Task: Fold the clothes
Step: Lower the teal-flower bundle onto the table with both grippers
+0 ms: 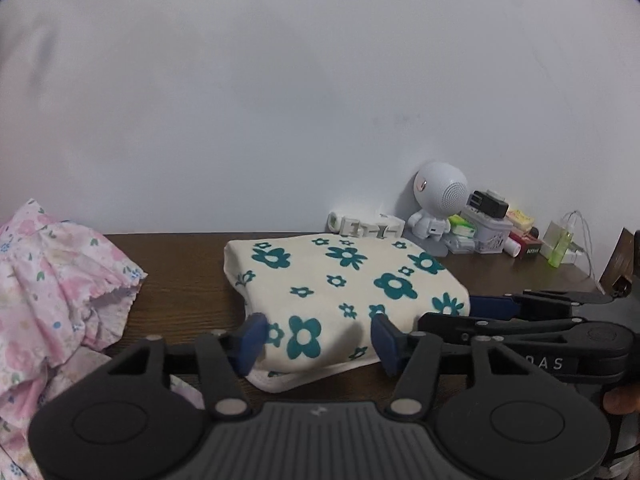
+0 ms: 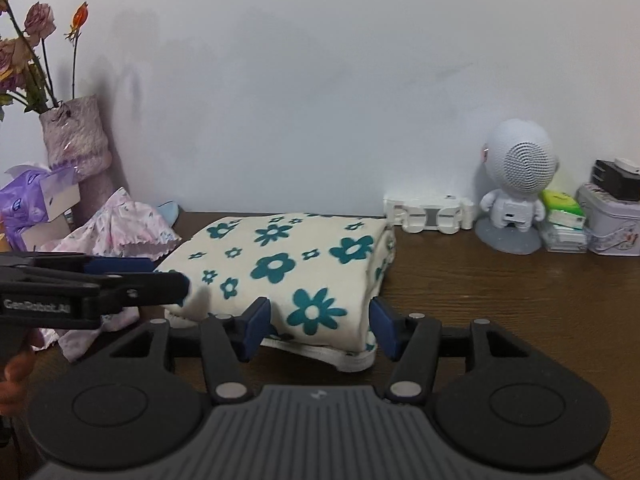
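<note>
Folded cream garment with teal flowers (image 1: 344, 296) lies flat on the brown wooden table (image 1: 180, 280), a neat rectangular stack, and serves as the landmark. Left gripper (image 1: 318, 338): jaws spread wide, one blue pad on each side of the garment's near-left corner, cloth showing in the gap; can't tell if the pads actually touch fabric. Right gripper (image 2: 320, 330): same story, jaws wide, straddling the garment's near-right corner, with the white hem edge just below the gap. Each gripper shows up side-on in the other camera: the right one (image 1: 484, 308) at the garment's right edge, the left one (image 2: 168, 276) at its left edge, tips on or just over the cloth. Pink floral garment (image 1: 52, 292) sits crumpled left of the folded one, apart from it, not folded. Behind the folded garment, against the wall: a white power strip (image 2: 430, 214), then further right a white robot-shaped speaker (image 2: 516, 192), and past it a tin with small boxes (image 2: 608, 220). Far left of the garment: a vase with dried flowers (image 2: 74, 140) and a purple tissue pack (image 2: 30, 204). Part of a hand (image 1: 620, 400) is visible at the right edge of the left view.
</note>
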The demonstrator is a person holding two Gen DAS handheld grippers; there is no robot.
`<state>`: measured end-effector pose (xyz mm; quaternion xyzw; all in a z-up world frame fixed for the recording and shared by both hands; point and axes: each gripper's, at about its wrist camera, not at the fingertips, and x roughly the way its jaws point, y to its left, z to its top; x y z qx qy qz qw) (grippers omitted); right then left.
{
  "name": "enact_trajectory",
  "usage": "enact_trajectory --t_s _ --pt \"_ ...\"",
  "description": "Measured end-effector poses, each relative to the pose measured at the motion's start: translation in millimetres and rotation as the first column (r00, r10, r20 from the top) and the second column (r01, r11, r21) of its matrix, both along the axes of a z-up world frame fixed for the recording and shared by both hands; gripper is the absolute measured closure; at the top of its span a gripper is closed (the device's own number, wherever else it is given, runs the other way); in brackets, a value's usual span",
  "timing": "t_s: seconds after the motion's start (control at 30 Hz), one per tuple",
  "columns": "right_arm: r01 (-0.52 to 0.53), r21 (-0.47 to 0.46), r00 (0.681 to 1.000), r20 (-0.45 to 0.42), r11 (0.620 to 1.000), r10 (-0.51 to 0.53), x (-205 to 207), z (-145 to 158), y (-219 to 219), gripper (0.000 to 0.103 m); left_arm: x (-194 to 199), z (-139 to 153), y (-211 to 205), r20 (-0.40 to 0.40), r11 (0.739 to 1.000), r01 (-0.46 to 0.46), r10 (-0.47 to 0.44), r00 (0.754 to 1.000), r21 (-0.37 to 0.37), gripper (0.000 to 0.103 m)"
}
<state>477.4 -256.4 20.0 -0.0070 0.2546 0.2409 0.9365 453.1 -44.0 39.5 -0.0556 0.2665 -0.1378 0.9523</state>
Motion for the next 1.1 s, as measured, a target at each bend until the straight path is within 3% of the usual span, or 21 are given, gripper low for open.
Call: enact_trajectory --t_s 0.1,0.23,0.3,0.33,0.4,0.57,0.7,0.8,0.87,0.93,1.1 --pt "-0.007 0.004 1.000 -0.012 1.000 0.007 1 -3 -1 0.062 3 -3 1 -0.016 1.000 0.004 -0.004 1.000 0.010 0.070" --pt "-0.008 0.023 1.000 -0.026 1.000 0.009 2 -3 -7 0.070 5 -5 7 -0.024 1.000 -0.007 0.007 1.000 0.001 0.075" --pt "-0.010 0.040 0.999 -0.034 0.999 0.012 3 -2 -11 0.072 6 -7 11 -0.036 1.000 -0.023 0.022 0.999 -0.015 0.074" --pt "-0.011 0.050 0.999 -0.038 0.999 0.013 4 -2 -12 0.072 6 -7 14 -0.046 0.999 -0.033 0.031 0.998 -0.028 0.065" --pt "-0.011 0.060 0.999 -0.043 0.998 0.014 5 -3 -13 0.071 6 -8 19 -0.060 0.998 -0.042 0.039 0.997 -0.056 0.059" --pt "-0.012 0.071 0.998 -0.054 0.997 0.016 6 -2 -16 0.070 10 -9 27 -0.073 0.992 -0.044 0.035 0.997 -0.122 0.061" --pt "-0.008 0.088 0.998 -0.066 0.996 0.014 7 -3 -19 0.067 22 -14 41 -0.128 0.960 -0.067 0.033 0.991 -0.272 0.061" --pt "-0.004 0.098 0.997 -0.073 0.995 0.011 7 -3 -20 0.066 30 -20 55 -0.176 0.915 -0.103 0.035 0.984 -0.391 0.061" --pt "-0.004 0.099 0.997 -0.074 0.995 0.011 8 -4 -20 0.066 34 -23 61 -0.200 0.894 -0.116 0.031 0.979 -0.433 0.071" --pt "-0.003 0.099 0.997 -0.075 0.995 0.010 8 -4 -20 0.066 36 -25 65 -0.214 0.877 -0.117 0.017 0.977 -0.466 0.088" --pt "-0.001 0.095 0.997 -0.078 0.995 0.008 8 -4 -19 0.066 34 -27 75 -0.231 0.844 -0.148 0.030 0.973 -0.516 0.089"
